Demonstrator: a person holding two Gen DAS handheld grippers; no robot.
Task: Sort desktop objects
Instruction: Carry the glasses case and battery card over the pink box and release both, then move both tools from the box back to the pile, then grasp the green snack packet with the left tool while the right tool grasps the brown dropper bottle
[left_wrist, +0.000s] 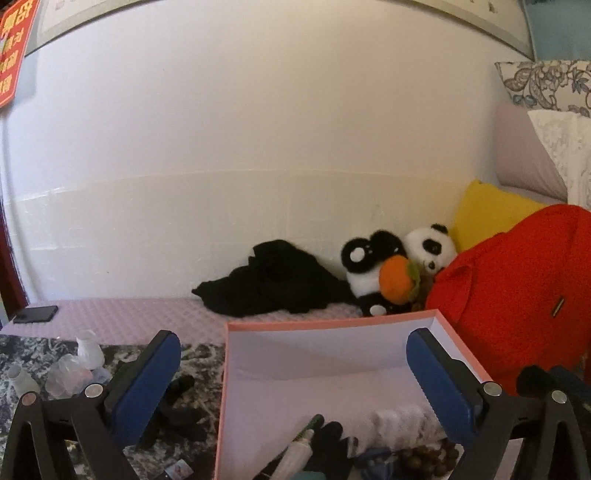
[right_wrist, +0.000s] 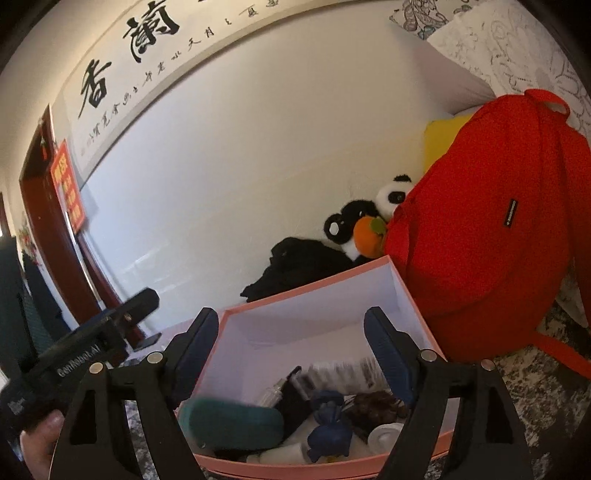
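— So, how do the tongs stand?
— Both are spread wide with nothing between the pads. The left gripper (left_wrist: 293, 369) hangs over the near left corner of the pink box (left_wrist: 236, 325), its left pad outside the wall above the patterned tabletop (left_wrist: 199, 354), its right pad over the inside. The right gripper (right_wrist: 291, 350) is over the same box (right_wrist: 306, 288), one finger at the left wall, the other well inside.
— And what lies in the box?
— From the right wrist: a teal case (right_wrist: 232, 421) at the near left, a dark blue pouch (right_wrist: 328, 424) beside it, a clear small bottle (right_wrist: 275, 391), a white roll (right_wrist: 384, 434) and a cluster of brown beads (right_wrist: 376, 404).
— Anything left on the table?
— Yes, to the left of the box in the left wrist view: a white bottle (left_wrist: 90, 350), some clear plastic (left_wrist: 66, 376), a black glove-like thing (left_wrist: 177, 410), though I cannot tell exactly what it is.
— Farther out?
— A red backpack (right_wrist: 480, 229) leans just right of the box. Behind it, on a pink mat (left_wrist: 129, 314), a black cloth (left_wrist: 277, 284), a panda plush (left_wrist: 388, 266) with an orange fruit, a yellow cushion (left_wrist: 484, 214) and, far left, a phone (left_wrist: 35, 314).
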